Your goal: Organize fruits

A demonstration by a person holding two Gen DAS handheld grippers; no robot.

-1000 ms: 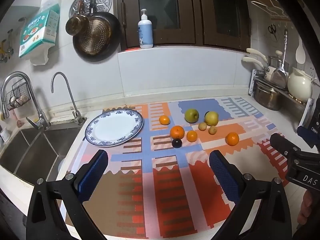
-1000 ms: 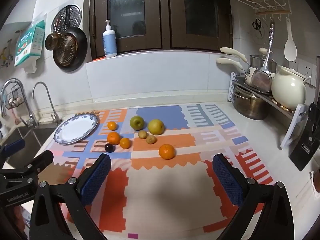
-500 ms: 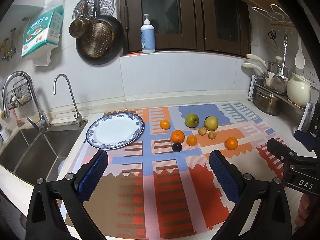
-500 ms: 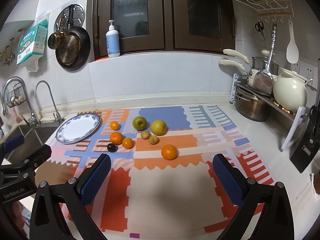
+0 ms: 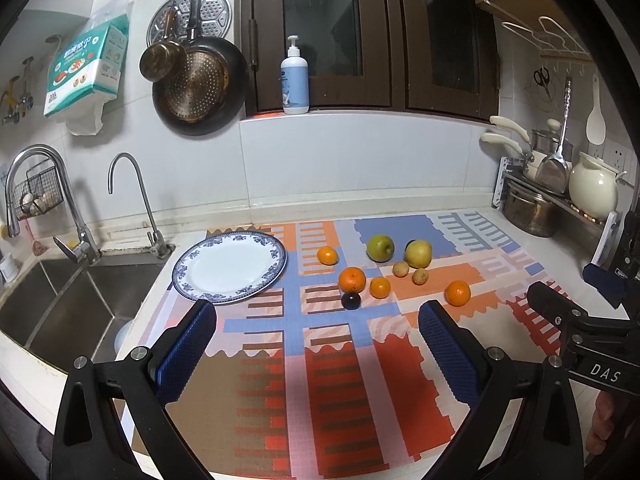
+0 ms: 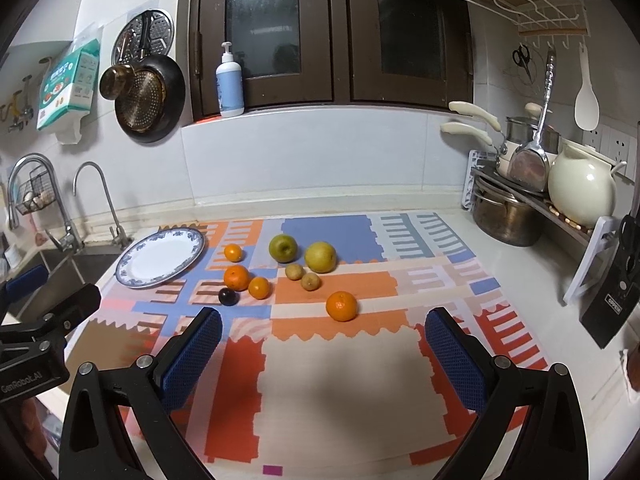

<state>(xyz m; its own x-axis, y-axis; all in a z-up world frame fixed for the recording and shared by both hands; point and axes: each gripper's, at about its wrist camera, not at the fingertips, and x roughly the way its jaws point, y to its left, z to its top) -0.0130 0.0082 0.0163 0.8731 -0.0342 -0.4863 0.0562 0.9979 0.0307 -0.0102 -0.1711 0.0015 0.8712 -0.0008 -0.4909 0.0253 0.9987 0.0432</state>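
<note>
Both grippers have eased back and up a little since a second ago, so the fruit sits slightly lower and farther off in each view. You hold the left gripper level over the near part of the mat, jaws wide apart and empty; the right gripper hangs the same way beside it, jaws spread and empty too. Neither touches anything.

All the fruit lies on the mat well ahead of your fingers, none of it between them. Count nine pieces: four oranges, with the nearest orange ahead of the right gripper and apart from the rest; one green apple; one yellow pear just beside it; two small brown fruits close together in front of those; and one dark plum touching the biggest orange, ahead of the left gripper. One plate rests bare at the mat's far left corner, by the sink.
</note>
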